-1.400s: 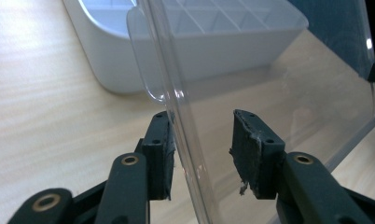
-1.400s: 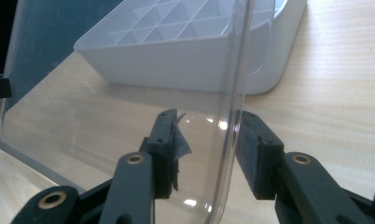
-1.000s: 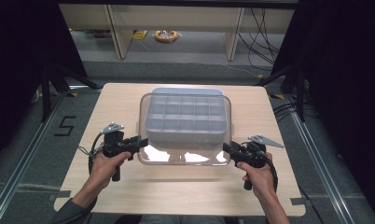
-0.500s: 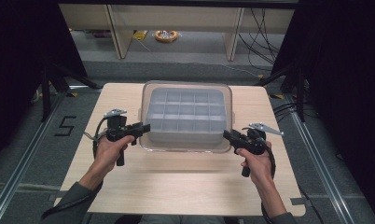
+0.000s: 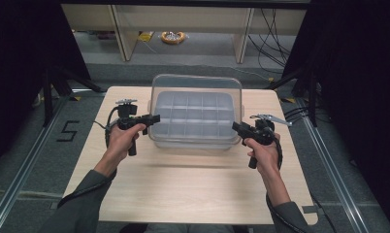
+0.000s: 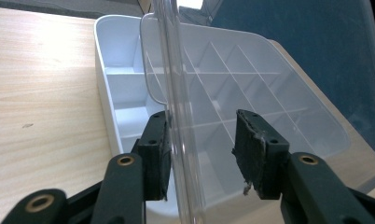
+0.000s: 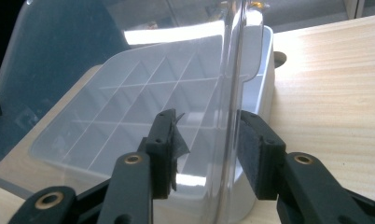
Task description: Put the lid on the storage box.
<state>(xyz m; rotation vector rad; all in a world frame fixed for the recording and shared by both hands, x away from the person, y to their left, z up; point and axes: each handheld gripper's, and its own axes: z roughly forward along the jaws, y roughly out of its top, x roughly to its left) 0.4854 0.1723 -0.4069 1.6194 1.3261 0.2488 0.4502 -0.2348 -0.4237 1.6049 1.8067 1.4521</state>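
Lid-opening job, about midway.

- Object: a white plastic organiser box [image 5: 193, 143] with a grid of small compartments sits on the far half of the pale wooden counter [image 5: 183, 189], roughly centred between left and right. All the compartments that can be seen are empty.
- A clear, rigid plastic lid [image 5: 198, 83] is raised at its near edge and tilted up over the box. Its far edge looks to be down at the far rim of the box; whether it is hinged there cannot be told.
- Left tool [image 5: 156, 118]: set at the lid's left side wall. In the left gripper view the lid wall [image 6: 174, 70] runs between the jaws of the tool [image 6: 202, 154]. It lies against one pad and a clear gap is left to the other. The jaws have just been opening, so the wall is straddled rather than pinched.
- Right tool [image 5: 234, 126]: set at the lid's right side wall. In the right gripper view the wall [image 7: 232, 70] stands just beside one pad of the tool [image 7: 206, 154], with a gap to the other. The jaws are parted only a little and nothing is clamped.
- Box wall noted in both gripper views [image 6: 106, 93] [image 7: 267, 70], resting flat on the counter.

Judged done: the lid is freed from the box's near rim and part-way lifted. Judged left: the lid is to be swung fully back or carried clear and set down. With both holds this loose, slippage of the lid is a risk.
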